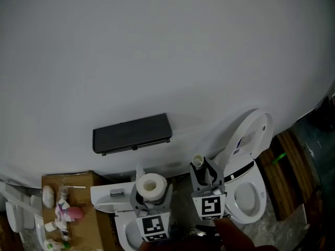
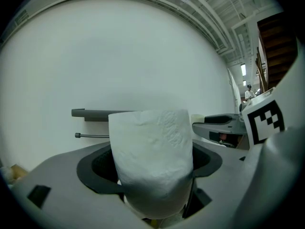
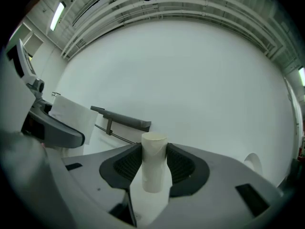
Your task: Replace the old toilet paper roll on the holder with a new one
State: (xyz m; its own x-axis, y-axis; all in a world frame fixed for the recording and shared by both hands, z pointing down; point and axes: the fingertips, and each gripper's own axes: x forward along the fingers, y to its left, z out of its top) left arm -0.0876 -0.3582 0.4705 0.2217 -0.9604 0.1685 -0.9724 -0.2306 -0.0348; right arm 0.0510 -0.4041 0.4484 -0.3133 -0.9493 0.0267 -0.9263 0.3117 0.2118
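A full white toilet paper roll [image 1: 151,185] [image 2: 152,156] stands upright in my left gripper [image 1: 152,193] [image 2: 153,178], whose jaws are shut on its sides. My right gripper [image 1: 202,170] [image 3: 153,168] is shut on a bare cardboard tube [image 1: 198,161] [image 3: 154,166], also upright. On the white wall ahead hangs the dark holder [image 1: 132,134] [image 2: 94,113] [image 3: 125,119], with a thin metal bar [image 2: 90,136] [image 3: 116,135] under its shelf; nothing is on the bar. Both grippers are short of the wall, below and to the right of the holder.
A white toilet [image 1: 247,195] with its lid raised [image 1: 252,131] stands at the right, near my right gripper. A brown box [image 1: 78,205] with small items lies at the lower left. Wooden boards [image 1: 285,171] are at the far right.
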